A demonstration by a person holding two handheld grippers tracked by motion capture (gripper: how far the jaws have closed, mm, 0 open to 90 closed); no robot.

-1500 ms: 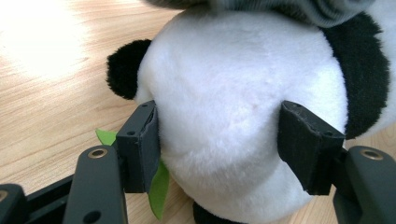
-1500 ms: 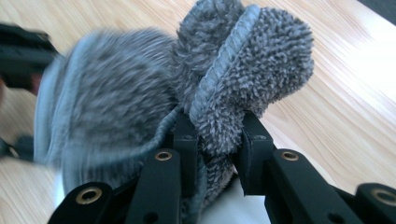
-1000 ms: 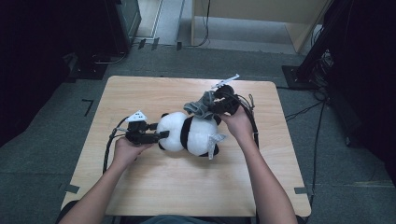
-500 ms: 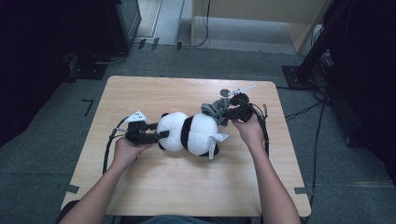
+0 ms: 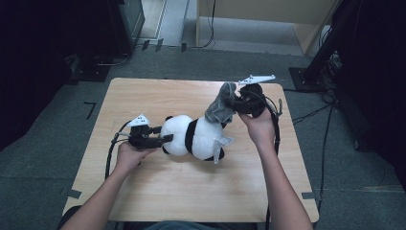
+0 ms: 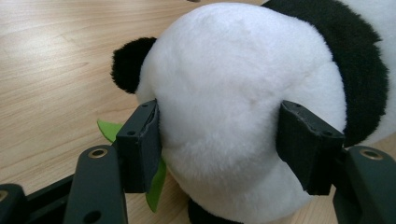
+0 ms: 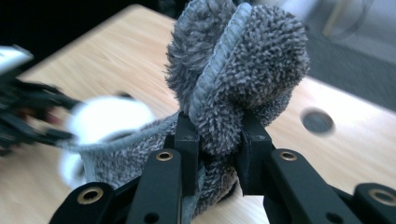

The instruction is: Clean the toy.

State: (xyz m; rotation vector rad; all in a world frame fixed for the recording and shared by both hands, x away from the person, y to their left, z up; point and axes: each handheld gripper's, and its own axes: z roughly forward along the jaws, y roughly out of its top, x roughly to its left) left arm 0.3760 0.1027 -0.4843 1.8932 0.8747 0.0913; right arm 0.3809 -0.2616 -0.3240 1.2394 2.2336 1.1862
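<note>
A black-and-white plush panda [image 5: 191,136] lies on its side on the wooden table [image 5: 158,191]. My left gripper [image 5: 165,139] is shut on its white head [image 6: 224,107], one pad pressed into the fur on each side. My right gripper [image 5: 230,103] is raised above the panda's far end and shut on a bunched fold of grey terry cloth [image 5: 219,108]. In the right gripper view the grey cloth [image 7: 233,70] bulges above the pads and its tail hangs down to the panda. A green leaf piece [image 6: 154,182] shows under the panda's head.
A white tag [image 5: 220,146] sticks out from the panda's body. A round hole [image 7: 317,120] is set in the tabletop near the far right edge. Cables trail from both grippers over the table edges. Dark equipment stands on the floor around the table.
My right gripper has lifted up and away to the right with the grey cloth, pulling it off the panda. The left gripper and the panda's head have stayed in place.
</note>
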